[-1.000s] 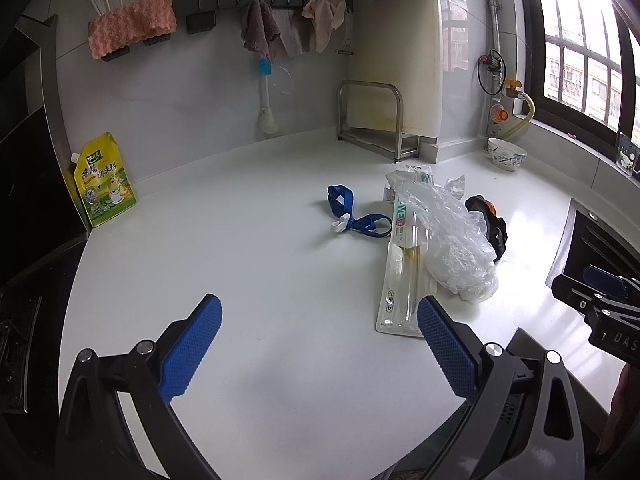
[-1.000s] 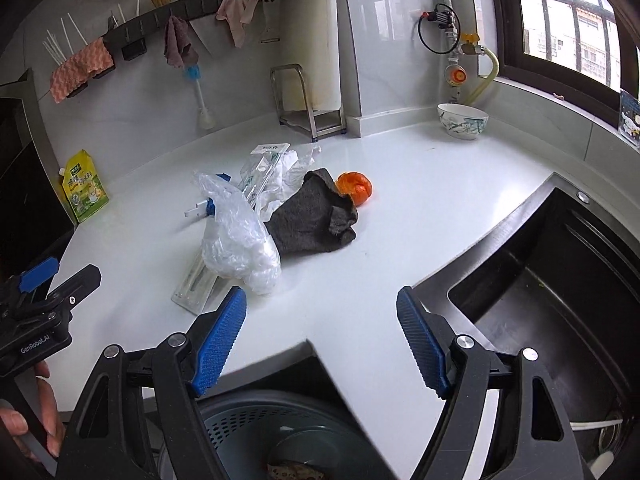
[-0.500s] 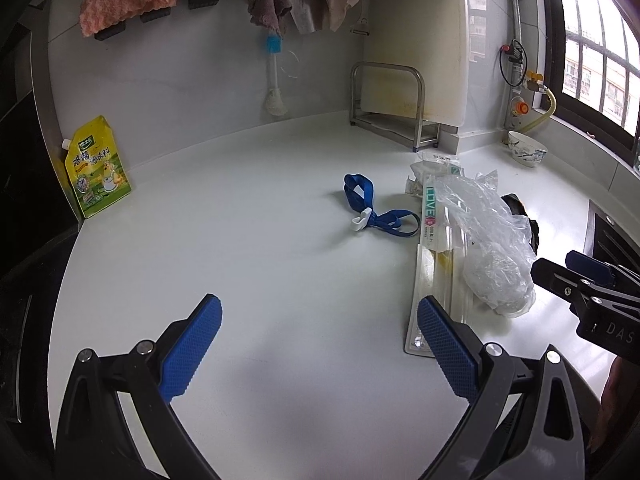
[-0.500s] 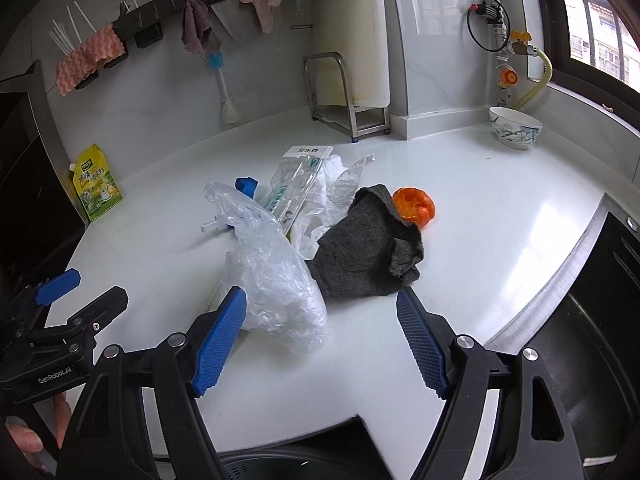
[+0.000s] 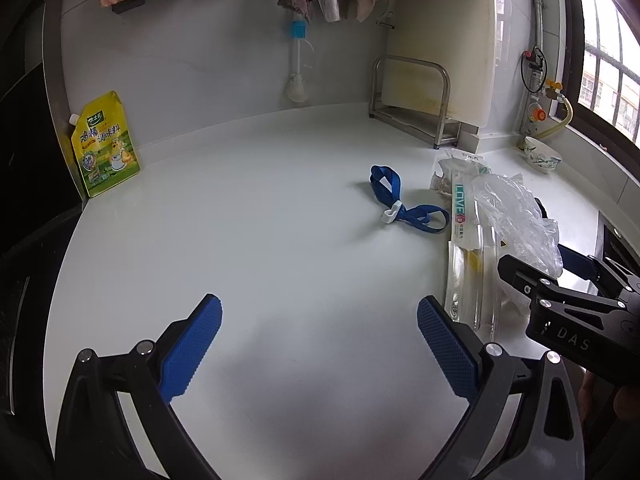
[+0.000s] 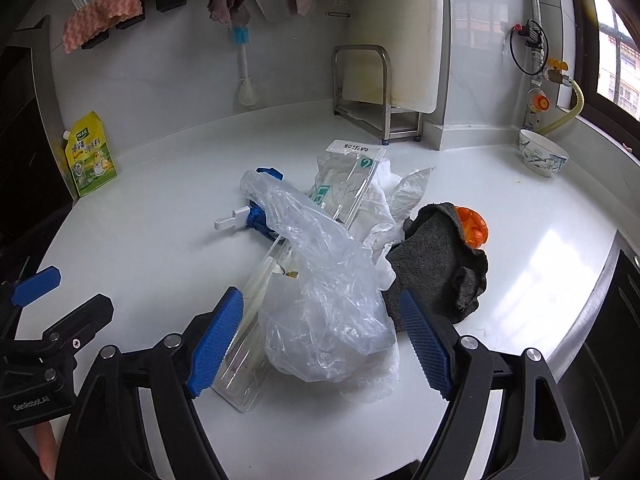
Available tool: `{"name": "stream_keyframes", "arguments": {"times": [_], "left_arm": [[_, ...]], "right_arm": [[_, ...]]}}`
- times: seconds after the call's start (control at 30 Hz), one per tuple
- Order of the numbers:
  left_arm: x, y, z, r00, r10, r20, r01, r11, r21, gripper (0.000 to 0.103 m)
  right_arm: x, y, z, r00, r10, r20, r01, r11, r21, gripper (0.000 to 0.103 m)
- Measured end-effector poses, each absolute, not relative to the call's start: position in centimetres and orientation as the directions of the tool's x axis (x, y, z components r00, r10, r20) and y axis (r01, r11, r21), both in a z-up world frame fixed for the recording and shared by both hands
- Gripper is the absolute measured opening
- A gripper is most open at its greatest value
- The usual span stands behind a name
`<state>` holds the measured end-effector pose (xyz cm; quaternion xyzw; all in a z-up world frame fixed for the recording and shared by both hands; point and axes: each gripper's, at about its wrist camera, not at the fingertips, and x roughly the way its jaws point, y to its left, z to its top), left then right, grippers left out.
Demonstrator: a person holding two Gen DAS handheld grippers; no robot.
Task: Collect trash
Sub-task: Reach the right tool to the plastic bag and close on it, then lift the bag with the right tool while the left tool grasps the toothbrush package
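A heap of trash lies on the white counter (image 6: 160, 208). In the right wrist view a crumpled clear plastic bag (image 6: 320, 280) sits between the open jaws of my right gripper (image 6: 320, 332), over a long clear toothbrush package (image 6: 348, 188). A dark grey cloth (image 6: 436, 268) and an orange wrapper (image 6: 474, 226) lie to its right. In the left wrist view a blue strap with a white clip (image 5: 404, 208) lies ahead of my open, empty left gripper (image 5: 318, 340); the bag (image 5: 516, 220) and package (image 5: 470, 272) are at the right.
A yellow seasoning pouch (image 5: 106, 144) leans at the back left wall. A metal rack with a cutting board (image 6: 384, 92) stands at the back. A bowl (image 6: 542, 158) sits at the right by the window. The dark sink edge (image 6: 608, 300) is at the right.
Both grippers moved forward over the counter. The right gripper came from above the bin and sink edge up to the plastic bag, which now lies between its jaws.
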<state>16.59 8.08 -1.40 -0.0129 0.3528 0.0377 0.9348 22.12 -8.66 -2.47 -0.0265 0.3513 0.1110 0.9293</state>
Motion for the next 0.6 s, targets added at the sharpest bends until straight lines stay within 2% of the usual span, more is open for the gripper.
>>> {"name": "stream_keyframes", "arguments": {"times": [0.07,0.1,0.13,0.2,0.33,0.6], "left_arm": [[16.6,8.1,-1.5,0.746,0.058,-0.664,-0.078,0.997,-0.001,0.096],[16.6,8.1,-1.6,0.744,0.057,-0.666,-0.079,0.997,-0.002,0.096],[16.7,8.1,-1.7,0.742,0.056,-0.668,-0.079,0.997,-0.004,0.096],[16.8,8.2,-1.8,0.739,0.052,-0.672,-0.078,0.997,-0.009,0.096],[16.9,7.9,-1.7,0.736,0.034,-0.676,-0.069,0.997,-0.025,0.097],[17.3,5.5,-1.6,0.733,-0.023,-0.68,-0.008,0.999,-0.042,0.097]], "right_arm": [[22.2,-8.2,-2.7,0.737,0.167,-0.655,-0.221,0.975,0.0,0.075],[22.2,-8.0,-2.7,0.739,0.162,-0.654,-0.224,0.975,-0.011,0.069],[22.1,-7.8,-2.8,0.741,0.15,-0.655,-0.221,0.975,-0.027,0.057],[22.0,-7.7,-2.9,0.747,0.131,-0.651,-0.215,0.975,-0.05,0.044],[21.4,-8.2,-2.6,0.745,0.166,-0.646,-0.235,0.972,-0.021,0.026],[20.2,-12.4,-0.8,0.744,0.268,-0.612,-0.214,0.963,0.162,0.02]]}}
